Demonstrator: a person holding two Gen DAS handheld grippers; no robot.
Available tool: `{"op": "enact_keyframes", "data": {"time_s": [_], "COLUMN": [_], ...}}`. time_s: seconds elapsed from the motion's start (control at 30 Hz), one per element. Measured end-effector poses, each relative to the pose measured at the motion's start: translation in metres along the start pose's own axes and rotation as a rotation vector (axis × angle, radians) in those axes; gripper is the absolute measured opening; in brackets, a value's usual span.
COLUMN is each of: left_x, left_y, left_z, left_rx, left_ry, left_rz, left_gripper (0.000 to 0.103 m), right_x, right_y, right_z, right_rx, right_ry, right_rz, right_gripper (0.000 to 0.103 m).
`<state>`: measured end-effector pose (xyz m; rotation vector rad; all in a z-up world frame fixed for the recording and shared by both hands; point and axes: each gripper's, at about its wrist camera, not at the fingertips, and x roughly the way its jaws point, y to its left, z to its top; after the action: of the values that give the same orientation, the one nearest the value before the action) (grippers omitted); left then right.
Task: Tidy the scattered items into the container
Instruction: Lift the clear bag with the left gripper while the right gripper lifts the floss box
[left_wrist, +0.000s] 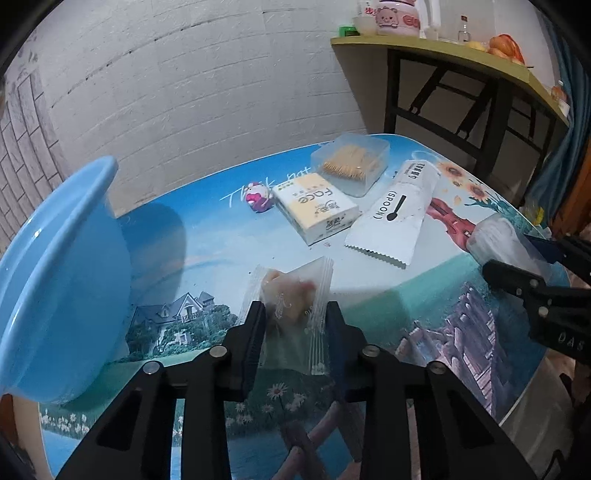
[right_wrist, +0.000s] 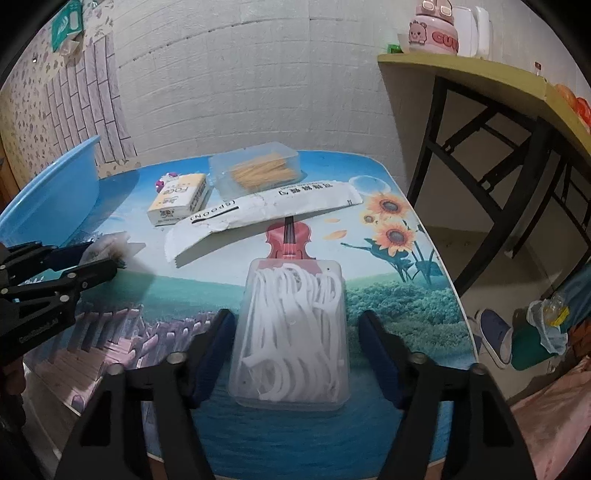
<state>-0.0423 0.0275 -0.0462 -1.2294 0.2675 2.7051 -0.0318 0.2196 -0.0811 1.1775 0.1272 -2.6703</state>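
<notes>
a: the left gripper (left_wrist: 291, 314) has its jaws pinched on the clear snack packet (left_wrist: 291, 295), low over the bench (left_wrist: 207, 236). is that grip good enough?

b: looks it, both pads on the wrapper. lift it straight, then swing left to the blue basin (left_wrist: 62, 280) on the left edge and let go only once it's over the rim.

a: and the right gripper (right_wrist: 295, 343)?

b: jaws about half open, either side of the floss pick box (right_wrist: 295, 325), with gaps, not touching. centre it on the box's long sides before squeezing, it may skid otherwise.
</notes>
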Motion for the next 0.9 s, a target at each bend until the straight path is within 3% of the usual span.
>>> {"op": "enact_keyframes", "data": {"time_s": [0.2,0.33,0.6,0.9], "left_x": [-0.001,-0.011,-0.065,-0.134], "left_y": [-0.001,0.005,0.016,0.063], "left_z": [-0.002,0.002,0.009,0.015], "left_rx": [0.006,-0.038,-0.131,-0.209], "left_ry": [-0.025,-0.048,-0.161,-0.317], "left_rz": [0.029,-0.001,-0.071,-0.007], "left_gripper": [0.02,0.018,0.018,0.018], "right_x": [-0.002,-0.014,-0.031,-0.063], "right_y": [-0.001,-0.001,0.016,0.063], "right_z": [0.001,0.006,0.018,0.043], "right_rx": [0.018,0.022,0.01,-0.025], "right_ry": [-0.004,-0.03,-0.067,-0.149], "right_rz": [0.008,0.011,0.033,0.134], "right_gripper": [0.057,0.057,0.057,0.057]}}
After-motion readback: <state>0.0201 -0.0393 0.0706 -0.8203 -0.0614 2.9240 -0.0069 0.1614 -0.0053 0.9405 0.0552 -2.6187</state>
